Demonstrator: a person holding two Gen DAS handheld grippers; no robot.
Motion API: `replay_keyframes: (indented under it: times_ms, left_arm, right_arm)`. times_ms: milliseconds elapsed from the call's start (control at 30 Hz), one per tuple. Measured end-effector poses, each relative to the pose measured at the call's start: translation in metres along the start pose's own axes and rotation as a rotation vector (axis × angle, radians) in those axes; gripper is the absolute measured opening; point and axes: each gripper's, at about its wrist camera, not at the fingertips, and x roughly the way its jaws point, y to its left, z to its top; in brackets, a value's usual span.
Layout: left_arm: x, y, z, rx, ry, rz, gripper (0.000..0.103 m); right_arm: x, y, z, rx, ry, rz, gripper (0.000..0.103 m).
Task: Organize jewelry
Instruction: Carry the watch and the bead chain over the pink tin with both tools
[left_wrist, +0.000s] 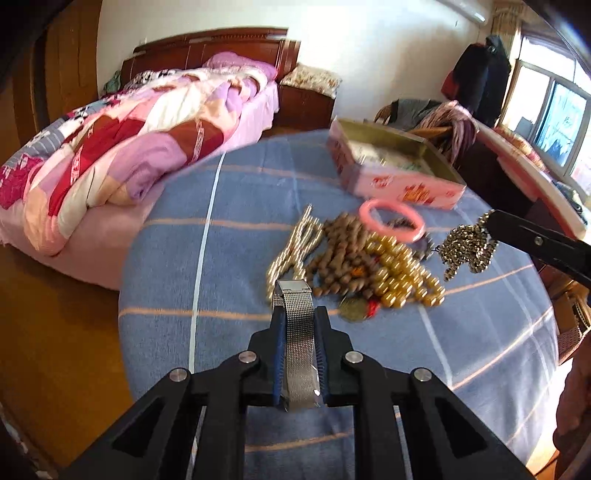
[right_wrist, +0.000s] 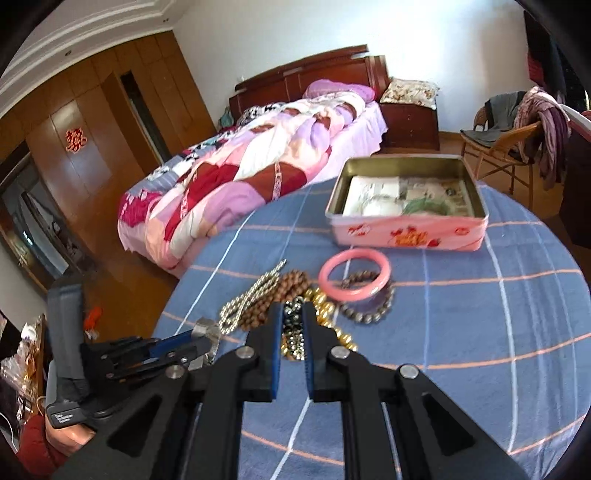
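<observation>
Left hand-held gripper (left_wrist: 300, 314): closed on a silver mesh watch band (left_wrist: 298, 325), which runs lengthwise between the pads, its clasp end sticking out past the tips toward 12 o'clock.
Right hand-held gripper (right_wrist: 291, 312): narrow, pinching a dark metal bead chain (left_wrist: 467, 242); in the left wrist view the chain hangs in a bunch from the tips, clear of the tabletop (left_wrist: 229, 258).
Destination: an open pink floral tin (right_wrist: 406, 230), its long side across the view, papers and some green item already inside.
Key relation: from the right hand-held gripper the tin lies at about 1 o'clock, past the pink bangle (right_wrist: 354, 275); from the left one it lies at about 1 o'clock too, but beyond the whole jewelry heap.
Nearer hand: the right, by my reading.
Remaining pile: brown wooden beads (left_wrist: 340, 254), gold bead strand (left_wrist: 402, 278), pearl-like strand (left_wrist: 295, 245), a dark bead bracelet (right_wrist: 369, 306) partly under the bangle.
Likely next need: carry the hanging chain forward over the bangle and above the tin's near wall before letting go.
</observation>
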Motion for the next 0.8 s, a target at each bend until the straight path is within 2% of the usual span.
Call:
replay_keyframes:
  times_ms: [333, 633, 800]
  left_arm:
    - [-0.015, -0.024, 0.032, 0.042, -0.106, -0.082, 0.014]
    - [0.005, -0.054, 0.077, 0.068, -0.165, -0.157, 0.014]
    - [0.031, -0.075, 0.11, 0.076, -0.19, -0.188, 0.014]
  right_arm:
    - [-0.027, -0.036, 0.034, 0.039, -0.125, -0.068, 0.013]
    - [-0.026, -0.061, 0.072, 0.048, -0.207, -0.109, 0.013]
    - [-0.005, -0.08, 0.096, 0.076, -0.231, -0.126, 0.013]
